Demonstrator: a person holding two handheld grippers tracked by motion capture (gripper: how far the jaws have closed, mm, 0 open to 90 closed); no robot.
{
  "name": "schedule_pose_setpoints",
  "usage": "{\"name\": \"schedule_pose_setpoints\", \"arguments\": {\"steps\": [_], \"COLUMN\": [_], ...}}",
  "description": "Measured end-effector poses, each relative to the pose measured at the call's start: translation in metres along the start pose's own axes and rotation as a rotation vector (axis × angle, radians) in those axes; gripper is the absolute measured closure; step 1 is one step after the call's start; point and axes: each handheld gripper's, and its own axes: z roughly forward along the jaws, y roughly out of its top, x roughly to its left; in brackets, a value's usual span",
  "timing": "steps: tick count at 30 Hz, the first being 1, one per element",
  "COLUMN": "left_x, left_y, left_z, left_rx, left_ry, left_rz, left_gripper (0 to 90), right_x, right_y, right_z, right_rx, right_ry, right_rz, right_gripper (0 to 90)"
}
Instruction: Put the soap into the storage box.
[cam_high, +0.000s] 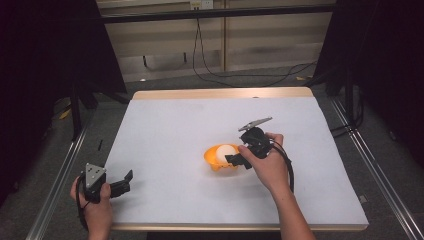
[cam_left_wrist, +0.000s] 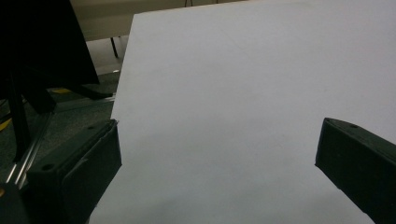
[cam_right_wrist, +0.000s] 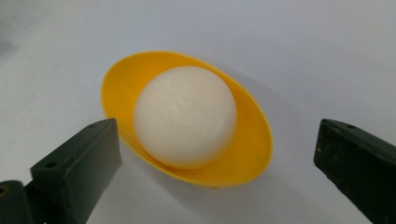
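Bowl: the yellow bowl (cam_high: 217, 161) sits on the white worktop (cam_high: 175, 135), right of centre and nearer the front edge; it is oval, and in the high view its long axis runs left to right.
Ball: a white ball (cam_right_wrist: 185, 114) lies in the bowl, rising above its rim.
Right gripper: the right gripper (cam_high: 239, 160) is at the bowl's right side, jaws spread wide and holding nothing.
Hidden: in the high view the right jaws cover part of the bowl's right rim; the right gripper view shows that rim whole.
Left gripper: the left gripper (cam_high: 122, 183) rests at the front-left corner, jaws wide apart over bare worktop.
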Motion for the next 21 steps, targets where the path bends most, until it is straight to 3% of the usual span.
{"name": "schedule_pose_setpoints", "arguments": {"steps": [9,13,21], "left_x": [-0.001,0.000,-0.002], "left_y": [0.000,0.000,0.000], "left_z": [0.000,0.000,0.000], "left_rx": [-0.001,-0.001,-0.005], "left_ry": [0.000,0.000,0.006], "left_rz": [0.000,0.002,0.005], "left_gripper": [0.0,0.0,0.1], "right_x": [-0.012,-0.019,-0.033], "right_y": [-0.020,-0.034,-0.057], "right_z": [-0.012,-0.020,-0.030], "right_rx": [-0.079,-0.115,-0.145], "right_ry": [-0.022,-0.058,-0.091], "right_rz": [0.000,0.006,0.031], "right_gripper": [0.0,0.0,0.0]}}
